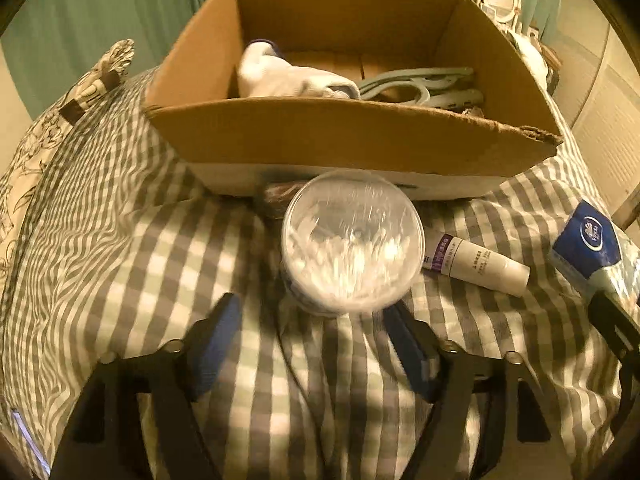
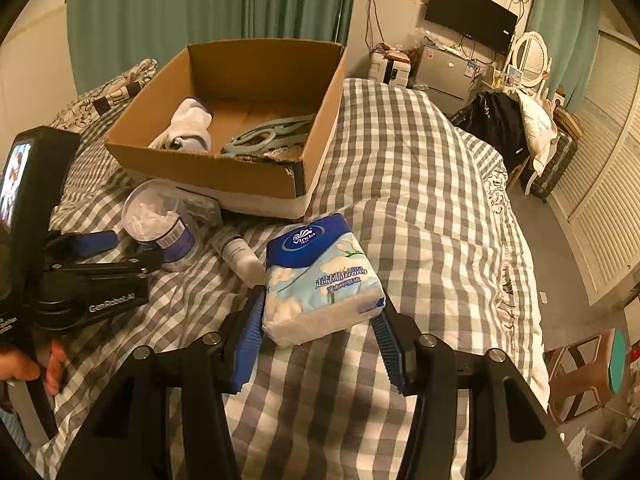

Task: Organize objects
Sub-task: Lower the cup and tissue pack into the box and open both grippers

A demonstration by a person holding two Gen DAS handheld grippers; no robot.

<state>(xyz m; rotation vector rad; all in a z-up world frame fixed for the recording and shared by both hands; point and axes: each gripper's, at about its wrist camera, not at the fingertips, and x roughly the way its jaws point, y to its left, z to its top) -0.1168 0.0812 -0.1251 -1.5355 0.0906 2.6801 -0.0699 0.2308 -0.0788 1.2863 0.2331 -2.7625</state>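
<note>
A clear round tub of cotton swabs (image 1: 352,240) stands on the checked bedspread in front of a cardboard box (image 1: 360,136). My left gripper (image 1: 312,320) is open, its blue pads on either side of the tub's near edge, not closed on it. The tub also shows in the right wrist view (image 2: 160,220). A blue tissue pack (image 2: 320,276) lies between the pads of my right gripper (image 2: 320,316); the pads touch or nearly touch its near corners. A white tube (image 1: 476,264) lies between tub and pack. The box holds a white sock (image 1: 280,76) and pale green hangers (image 1: 416,84).
A floral pillow (image 1: 40,140) lies at the left of the bed. The bed edge drops off to the right (image 2: 520,280). Beyond it stand a chair with clothes (image 2: 512,128), a suitcase (image 2: 556,160), a small fridge (image 2: 440,72) and a stool (image 2: 580,376).
</note>
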